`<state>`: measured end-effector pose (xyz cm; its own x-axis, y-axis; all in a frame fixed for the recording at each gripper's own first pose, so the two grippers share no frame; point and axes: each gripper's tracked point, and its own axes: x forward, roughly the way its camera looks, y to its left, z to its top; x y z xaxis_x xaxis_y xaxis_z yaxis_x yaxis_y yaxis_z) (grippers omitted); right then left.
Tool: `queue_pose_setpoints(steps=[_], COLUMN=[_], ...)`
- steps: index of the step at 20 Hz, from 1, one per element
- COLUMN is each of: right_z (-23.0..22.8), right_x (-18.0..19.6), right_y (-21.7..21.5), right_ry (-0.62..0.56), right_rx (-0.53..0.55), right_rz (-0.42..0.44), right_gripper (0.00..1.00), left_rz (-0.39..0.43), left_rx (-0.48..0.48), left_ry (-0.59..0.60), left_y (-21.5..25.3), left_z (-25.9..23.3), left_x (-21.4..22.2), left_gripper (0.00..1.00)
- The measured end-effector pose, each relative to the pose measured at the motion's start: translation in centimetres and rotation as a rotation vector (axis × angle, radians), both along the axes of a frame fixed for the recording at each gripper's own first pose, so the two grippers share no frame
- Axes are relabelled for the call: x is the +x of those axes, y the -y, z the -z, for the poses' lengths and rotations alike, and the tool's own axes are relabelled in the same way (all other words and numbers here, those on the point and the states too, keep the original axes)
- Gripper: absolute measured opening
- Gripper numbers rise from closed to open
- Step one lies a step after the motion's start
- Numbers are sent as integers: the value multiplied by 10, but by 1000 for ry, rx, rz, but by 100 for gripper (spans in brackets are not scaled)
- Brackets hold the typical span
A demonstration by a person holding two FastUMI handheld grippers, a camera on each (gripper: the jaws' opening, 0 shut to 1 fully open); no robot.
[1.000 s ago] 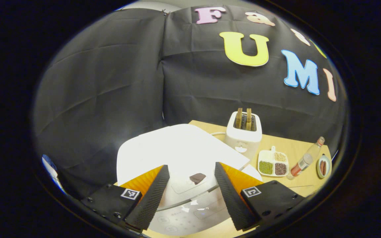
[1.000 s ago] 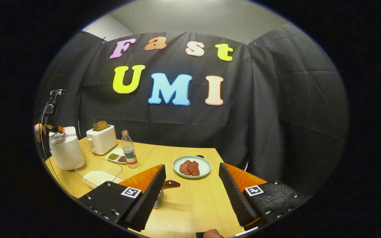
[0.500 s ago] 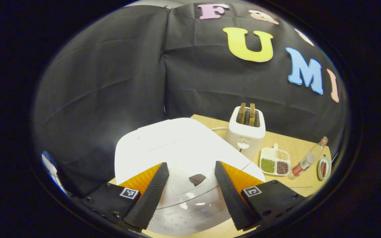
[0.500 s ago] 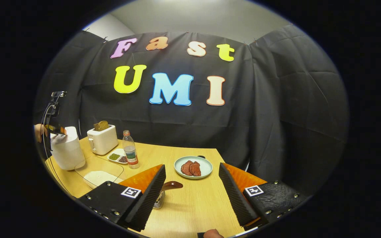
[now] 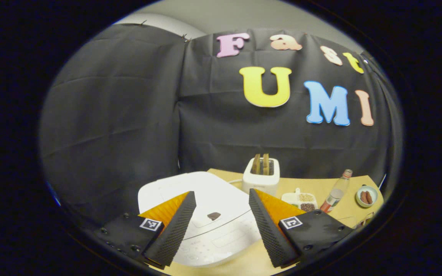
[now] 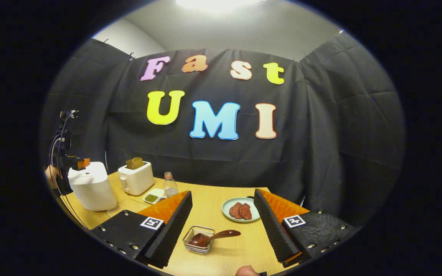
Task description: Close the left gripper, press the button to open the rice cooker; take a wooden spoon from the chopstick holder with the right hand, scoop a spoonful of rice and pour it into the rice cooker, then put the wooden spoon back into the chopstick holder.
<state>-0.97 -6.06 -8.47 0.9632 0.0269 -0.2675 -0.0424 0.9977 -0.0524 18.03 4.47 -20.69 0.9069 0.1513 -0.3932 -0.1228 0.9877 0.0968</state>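
Note:
The white rice cooker (image 5: 205,199) stands with its lid down, a small dark button (image 5: 214,216) on the front of the lid. My left gripper (image 5: 221,230) hovers over that front part, open, the button showing in the gap between the fingers. In the right gripper view the same cooker (image 6: 92,188) stands at the far left with the left gripper (image 6: 76,163) at its top. A wire chopstick holder (image 6: 199,241) holds a wooden spoon (image 6: 215,236) lying tilted, handle to the right. My right gripper (image 6: 223,230) is open above and short of it, touching nothing.
Behind the cooker stand a white toaster (image 5: 261,176) with bread, a divided dish of beans (image 5: 299,198), a bottle (image 5: 334,193) and a small plate (image 5: 366,196). A plate of meat slices (image 6: 241,209) lies beyond the holder on the wooden table (image 6: 213,199).
The left gripper has drawn back and tipped up, so the cooker looks smaller and lower. The right gripper has shifted, bringing the whole holder and spoon between its fingers. Both stay open.

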Motion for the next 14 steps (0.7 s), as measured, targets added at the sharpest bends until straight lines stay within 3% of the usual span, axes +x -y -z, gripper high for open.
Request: queue_pose_setpoints(steps=[6,11,14], right_z=[-25,-33,-39], right_x=[8,9,6], right_y=[-41,-61,-71], right_ry=[81,129,162], right_rx=[91,99,112], right_rz=[-38,-51,-59], right_gripper=[98,98,98], left_rz=[149,196,229], left_rx=[16,-50,-43], left_ry=[188,214,253], left_y=[59,82,85], left_z=[-88,-105,-120], left_x=[-49,-95,-115], left_gripper=[96,96,99])
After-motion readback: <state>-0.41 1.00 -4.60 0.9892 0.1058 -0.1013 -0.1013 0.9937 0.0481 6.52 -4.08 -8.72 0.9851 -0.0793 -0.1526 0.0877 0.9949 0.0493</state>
